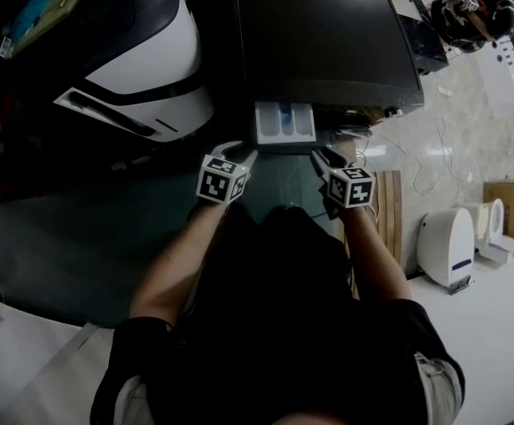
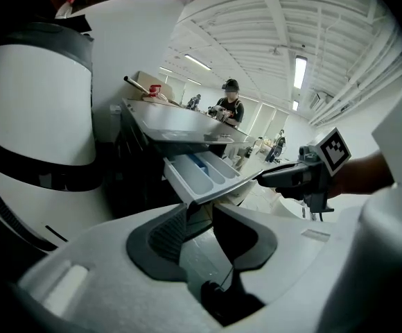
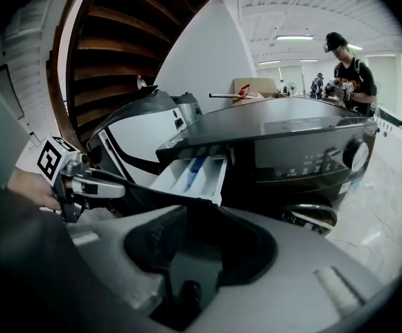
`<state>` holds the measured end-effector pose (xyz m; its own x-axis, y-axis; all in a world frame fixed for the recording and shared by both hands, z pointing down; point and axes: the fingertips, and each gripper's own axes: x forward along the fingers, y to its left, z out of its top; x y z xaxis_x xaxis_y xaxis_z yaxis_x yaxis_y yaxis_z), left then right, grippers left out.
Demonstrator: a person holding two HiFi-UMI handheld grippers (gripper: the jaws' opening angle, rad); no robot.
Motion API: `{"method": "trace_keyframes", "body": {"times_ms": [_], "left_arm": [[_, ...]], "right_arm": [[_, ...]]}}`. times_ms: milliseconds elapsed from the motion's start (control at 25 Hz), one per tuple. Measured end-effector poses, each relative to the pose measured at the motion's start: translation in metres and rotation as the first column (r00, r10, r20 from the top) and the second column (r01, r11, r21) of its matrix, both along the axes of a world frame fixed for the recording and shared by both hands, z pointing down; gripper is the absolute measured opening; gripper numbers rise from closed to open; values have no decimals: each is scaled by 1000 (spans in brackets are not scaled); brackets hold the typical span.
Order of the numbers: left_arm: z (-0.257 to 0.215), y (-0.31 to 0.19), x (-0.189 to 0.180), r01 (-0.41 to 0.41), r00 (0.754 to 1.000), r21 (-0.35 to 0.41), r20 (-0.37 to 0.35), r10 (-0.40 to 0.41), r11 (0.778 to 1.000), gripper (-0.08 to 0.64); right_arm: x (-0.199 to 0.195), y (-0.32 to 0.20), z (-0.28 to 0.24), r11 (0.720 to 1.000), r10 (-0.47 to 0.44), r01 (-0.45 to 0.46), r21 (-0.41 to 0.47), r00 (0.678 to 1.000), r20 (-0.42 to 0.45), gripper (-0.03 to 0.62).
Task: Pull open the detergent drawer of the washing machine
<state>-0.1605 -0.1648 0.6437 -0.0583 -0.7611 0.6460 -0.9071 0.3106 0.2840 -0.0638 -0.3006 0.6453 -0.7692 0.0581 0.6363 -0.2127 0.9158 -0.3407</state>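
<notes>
- Detergent drawer (image 1: 284, 120) stands out of the washing machine (image 1: 328, 34).
- My left tongs (image 1: 246, 156), half apart, empty, at its front corner.
- Right tongs (image 1: 317, 156) half apart, empty.

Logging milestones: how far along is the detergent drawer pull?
Done: detergent drawer stands well out of the washing machine, compartments exposed. In hand: left gripper and right gripper sit at its front edge; whether they grip it is unclear. Left: probably only a little more travel, if any.
</notes>
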Motion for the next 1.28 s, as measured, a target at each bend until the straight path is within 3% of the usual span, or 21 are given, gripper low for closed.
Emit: {"method": "trace_keyframes", "body": {"times_ms": [320, 520, 720, 880, 1080, 1280], "left_arm": [[2, 7, 17, 47, 999, -39, -14, -48, 998, 110], [2, 6, 21, 80, 997, -49, -12, -81, 996, 110], [3, 12, 30, 90, 996, -58, -14, -91, 994, 110], [1, 12, 33, 118, 993, -52, -17, -119, 992, 107], [1, 12, 32, 90, 995, -51, -38, -92, 995, 107], [-5, 19, 26, 49, 996, -56, -70, -53, 997, 115]], "right_arm": [[23, 1, 8, 994, -108, 108, -21, 994, 1, 121], [25, 6, 1, 990, -113, 115, -79, 993, 29, 121], [36, 10, 4, 983, -163, 164, -83, 986, 22, 121], [38, 11, 0, 983, -148, 150, -104, 989, 28, 121], [39, 12, 2, 977, -173, 174, -124, 985, 15, 121], [42, 10, -1, 975, -215, 213, -66, 977, -16, 121]]}}
